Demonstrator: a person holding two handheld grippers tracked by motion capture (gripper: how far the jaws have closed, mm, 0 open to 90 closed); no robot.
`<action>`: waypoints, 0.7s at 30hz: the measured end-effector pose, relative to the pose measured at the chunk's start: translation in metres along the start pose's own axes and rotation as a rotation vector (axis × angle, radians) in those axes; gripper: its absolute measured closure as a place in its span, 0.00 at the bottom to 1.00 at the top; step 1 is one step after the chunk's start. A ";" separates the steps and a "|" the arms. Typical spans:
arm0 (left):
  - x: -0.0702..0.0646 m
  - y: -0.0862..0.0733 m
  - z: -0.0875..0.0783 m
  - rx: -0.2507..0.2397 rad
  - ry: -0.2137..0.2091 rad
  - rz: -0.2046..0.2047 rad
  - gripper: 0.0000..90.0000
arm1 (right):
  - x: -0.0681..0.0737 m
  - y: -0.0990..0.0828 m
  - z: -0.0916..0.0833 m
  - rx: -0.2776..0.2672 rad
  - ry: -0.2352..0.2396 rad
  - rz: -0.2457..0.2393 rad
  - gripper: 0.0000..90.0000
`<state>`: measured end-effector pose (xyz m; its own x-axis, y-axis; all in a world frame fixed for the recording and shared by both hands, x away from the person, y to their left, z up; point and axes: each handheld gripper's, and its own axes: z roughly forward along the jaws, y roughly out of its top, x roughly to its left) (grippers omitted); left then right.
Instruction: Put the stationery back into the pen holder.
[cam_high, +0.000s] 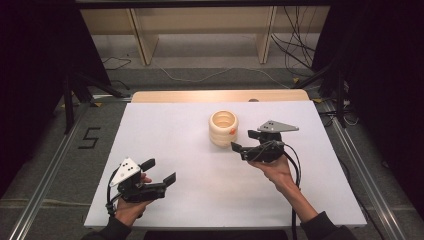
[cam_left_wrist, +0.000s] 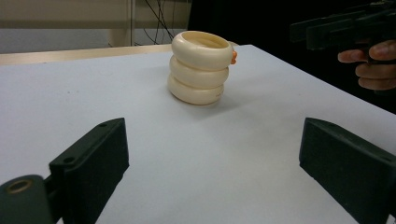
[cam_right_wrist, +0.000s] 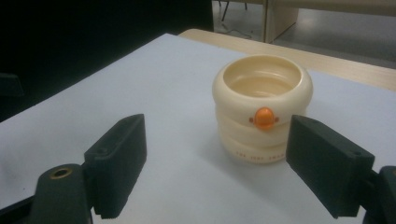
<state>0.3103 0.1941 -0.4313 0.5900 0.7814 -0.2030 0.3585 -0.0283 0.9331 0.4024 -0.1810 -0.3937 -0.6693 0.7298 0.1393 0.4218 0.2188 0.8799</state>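
Observation:
A cream cup (cam_high: 223, 128) shaped like three stacked rings stands upright on the white table (cam_high: 190, 150), right of centre. An orange knob (cam_high: 232, 131) sticks out of its side. My right gripper (cam_high: 243, 140) is open just to the cup's right, apart from it, with nothing between the jaws. In the right gripper view the cup (cam_right_wrist: 261, 112) stands ahead, its knob (cam_right_wrist: 264, 117) facing the camera, just beyond the open right gripper (cam_right_wrist: 217, 140). My left gripper (cam_high: 161, 171) is open and empty near the front left. From the left gripper view the cup (cam_left_wrist: 200, 70) stands well beyond the open left gripper (cam_left_wrist: 212, 135).
A wooden strip (cam_high: 220, 95) runs along the table's far edge. Beyond it are a wooden shelf frame (cam_high: 200, 30) and loose cables (cam_high: 295, 50) on the floor. Metal rails (cam_high: 45, 180) flank the table. The hand holding the right gripper (cam_left_wrist: 369, 60) is at the upper right of the left gripper view.

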 end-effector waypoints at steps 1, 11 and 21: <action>0.000 0.000 0.000 0.000 0.000 0.000 0.08 | 0.000 -0.002 -0.001 -0.003 0.002 -0.001 0.23; -0.001 0.000 0.002 0.015 -0.015 0.005 0.08 | 0.004 -0.015 -0.016 -0.011 0.023 -0.009 0.21; -0.001 -0.001 0.002 0.021 -0.026 0.008 0.08 | 0.007 -0.031 -0.031 -0.019 0.026 -0.010 0.21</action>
<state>0.3110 0.1915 -0.4323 0.6112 0.7648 -0.2036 0.3686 -0.0475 0.9284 0.3658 -0.2023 -0.4060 -0.6896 0.7102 0.1418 0.4033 0.2138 0.8897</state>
